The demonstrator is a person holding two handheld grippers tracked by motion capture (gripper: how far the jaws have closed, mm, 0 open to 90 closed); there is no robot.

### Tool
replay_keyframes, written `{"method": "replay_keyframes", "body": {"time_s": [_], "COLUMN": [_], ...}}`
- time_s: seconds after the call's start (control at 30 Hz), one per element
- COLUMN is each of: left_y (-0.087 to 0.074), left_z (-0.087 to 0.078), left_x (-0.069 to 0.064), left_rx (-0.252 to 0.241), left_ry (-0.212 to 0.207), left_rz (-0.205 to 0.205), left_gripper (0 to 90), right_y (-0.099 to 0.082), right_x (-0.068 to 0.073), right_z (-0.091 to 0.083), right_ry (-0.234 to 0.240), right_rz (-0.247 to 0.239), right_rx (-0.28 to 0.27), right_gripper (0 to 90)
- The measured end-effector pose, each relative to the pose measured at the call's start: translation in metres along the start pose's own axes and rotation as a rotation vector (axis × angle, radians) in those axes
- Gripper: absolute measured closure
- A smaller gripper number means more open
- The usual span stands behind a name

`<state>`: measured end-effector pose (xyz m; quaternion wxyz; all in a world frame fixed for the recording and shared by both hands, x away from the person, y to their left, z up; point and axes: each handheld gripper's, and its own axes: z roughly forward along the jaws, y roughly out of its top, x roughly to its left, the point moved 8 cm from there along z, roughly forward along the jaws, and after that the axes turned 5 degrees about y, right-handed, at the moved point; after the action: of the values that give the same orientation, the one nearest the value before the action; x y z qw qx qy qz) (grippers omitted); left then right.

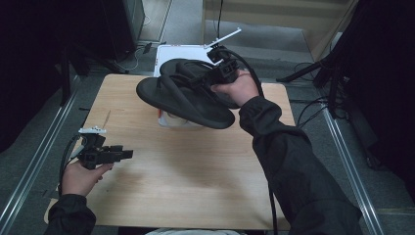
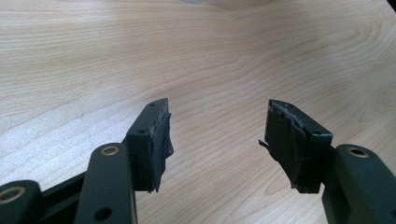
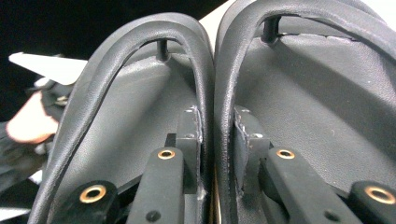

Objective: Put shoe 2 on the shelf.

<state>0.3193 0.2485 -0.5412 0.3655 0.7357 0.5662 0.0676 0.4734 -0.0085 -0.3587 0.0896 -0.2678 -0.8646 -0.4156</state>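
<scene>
Right gripper (image 3: 214,154) jaws pinch both flip-flops' (image 1: 181,95) adjoining straps (image 3: 212,84) together above the table (image 1: 195,166)

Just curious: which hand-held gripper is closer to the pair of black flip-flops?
Right. The right hand-held gripper pinches the flip-flops' straps, holding them aloft; the left hand-held gripper sits open, far off near the table's edge.
</scene>
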Motion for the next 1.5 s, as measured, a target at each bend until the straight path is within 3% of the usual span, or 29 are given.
{"method": "replay_keyframes", "body": {"time_s": [0.13, 0.3, 0.57, 0.7, 0.87, 1.03, 1.23, 1.4, 1.5], "left_y": [0.001, 0.002, 0.004, 0.004, 0.007, 0.008, 0.010, 0.012, 0.013], "left_z": [0.001, 0.005, 0.010, 0.011, 0.013, 0.015, 0.018, 0.019, 0.021], "left_x": [-0.001, -0.004, -0.009, -0.011, -0.013, -0.016, -0.018, -0.019, -0.022], "left_rx": [0.003, 0.011, 0.027, 0.032, 0.027, 0.031, 0.038, 0.035, 0.039], "left_ry": [-0.003, -0.011, -0.028, -0.036, -0.043, -0.054, -0.065, -0.073, -0.079], "left_rz": [0.006, 0.018, 0.043, 0.050, 0.055, 0.060, 0.074, 0.080, 0.085], "left_gripper": [40.8, 40.8, 41.2, 41.1, 41.2, 41.1, 41.1, 41.2, 41.1], "right_y": [0.006, 0.015, 0.033, 0.040, 0.047, 0.052, 0.057, 0.059, 0.061], "right_x": [-0.017, -0.034, -0.060, -0.066, -0.076, -0.084, -0.092, -0.095, -0.096], "right_z": [0.005, 0.010, 0.018, 0.025, 0.030, 0.032, 0.034, 0.042, 0.049], "right_ry": [-0.074, -0.125, -0.272, -0.333, -0.432, -0.500, -0.550, -0.608, -0.615], "right_rz": [0.048, 0.105, 0.229, 0.249, 0.308, 0.353, 0.441, 0.493, 0.518], "right_rx": [-0.006, -0.027, -0.084, -0.091, -0.116, -0.141, -0.219, -0.243, -0.268], "right_gripper": [75.9, 76.0, 75.9, 75.9, 75.9, 75.9, 75.8, 75.8, 75.7]}}
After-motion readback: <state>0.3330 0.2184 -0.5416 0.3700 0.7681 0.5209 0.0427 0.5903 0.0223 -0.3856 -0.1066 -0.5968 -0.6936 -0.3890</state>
